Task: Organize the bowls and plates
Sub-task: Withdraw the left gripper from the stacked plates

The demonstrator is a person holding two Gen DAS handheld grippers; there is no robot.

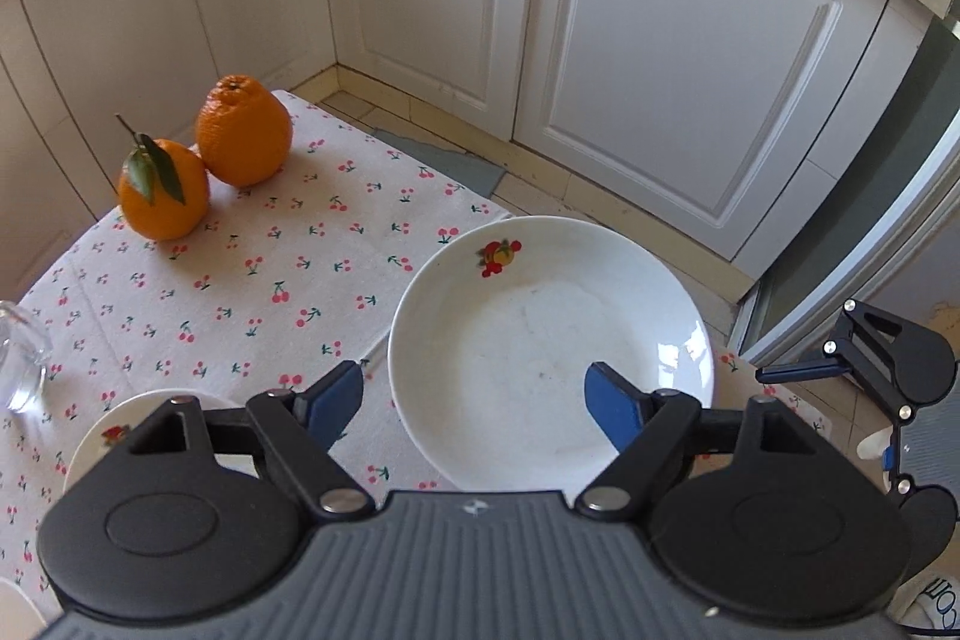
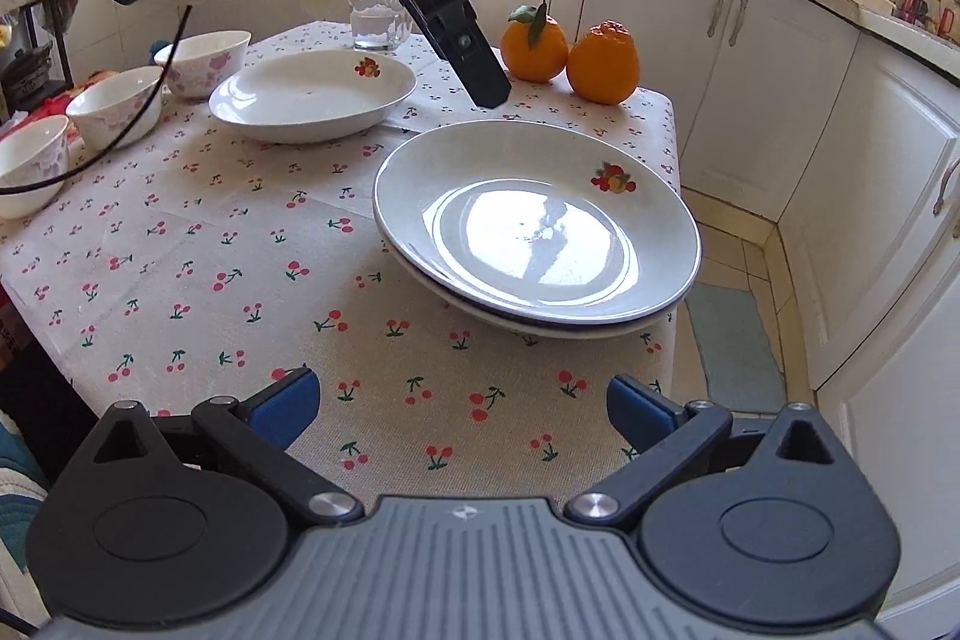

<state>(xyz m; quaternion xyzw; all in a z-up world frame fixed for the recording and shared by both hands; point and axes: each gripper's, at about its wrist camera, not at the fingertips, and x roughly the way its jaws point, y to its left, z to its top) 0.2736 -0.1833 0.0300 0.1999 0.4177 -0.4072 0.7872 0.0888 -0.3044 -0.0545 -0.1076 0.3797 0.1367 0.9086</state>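
Two plates (image 2: 534, 232) are stacked just ahead of the right tongs (image 2: 462, 415); a third plate (image 2: 312, 97) and three bowls (image 2: 114, 103) wait beyond. Both the right and the left tongs (image 1: 474, 403) stand apart, holding nothing.

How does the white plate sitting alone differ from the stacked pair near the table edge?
The lone plate sits directly on the tablecloth, near the bowls; the stacked plates are two, one nested on another, overhanging the table corner. Both are white with a small fruit motif.
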